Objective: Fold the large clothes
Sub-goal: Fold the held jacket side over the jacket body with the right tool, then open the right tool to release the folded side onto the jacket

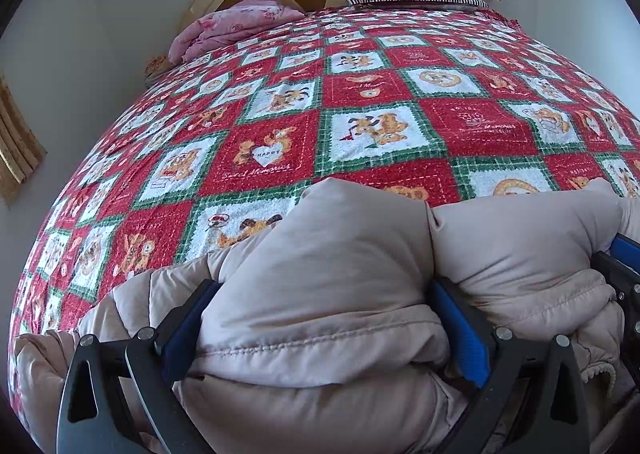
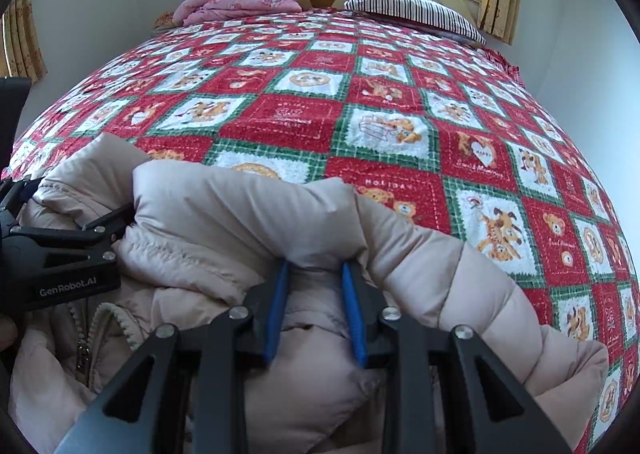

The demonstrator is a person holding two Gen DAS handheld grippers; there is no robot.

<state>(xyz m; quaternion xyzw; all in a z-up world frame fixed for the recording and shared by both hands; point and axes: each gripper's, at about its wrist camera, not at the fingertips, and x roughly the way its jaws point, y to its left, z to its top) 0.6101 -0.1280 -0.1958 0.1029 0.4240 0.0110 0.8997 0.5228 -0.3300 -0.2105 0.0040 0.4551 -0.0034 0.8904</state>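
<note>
Our left gripper (image 1: 320, 318) and right gripper (image 2: 316, 310) each pinch the puffy beige quilted jacket (image 2: 240, 214). Beyond lies the red-and-green teddy-bear bedspread (image 1: 360, 94) — striped pillow (image 2: 412, 10), folded pink floral blanket (image 2: 240, 0); jacket bulk hides the fingertips.

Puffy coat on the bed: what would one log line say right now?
stage: folding | coat: bunched on bedspread | left gripper: wide grip on coat | right gripper: pinching coat fold

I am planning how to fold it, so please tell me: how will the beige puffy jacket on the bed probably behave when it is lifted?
The jacket is probably floppy: it bulges and droops around both grips. Its quilted padding looks airy, so likely light for its bulk, and springy, as it puffs out between the left gripper's jaws. The smooth shell may slip on the right gripper.
</note>
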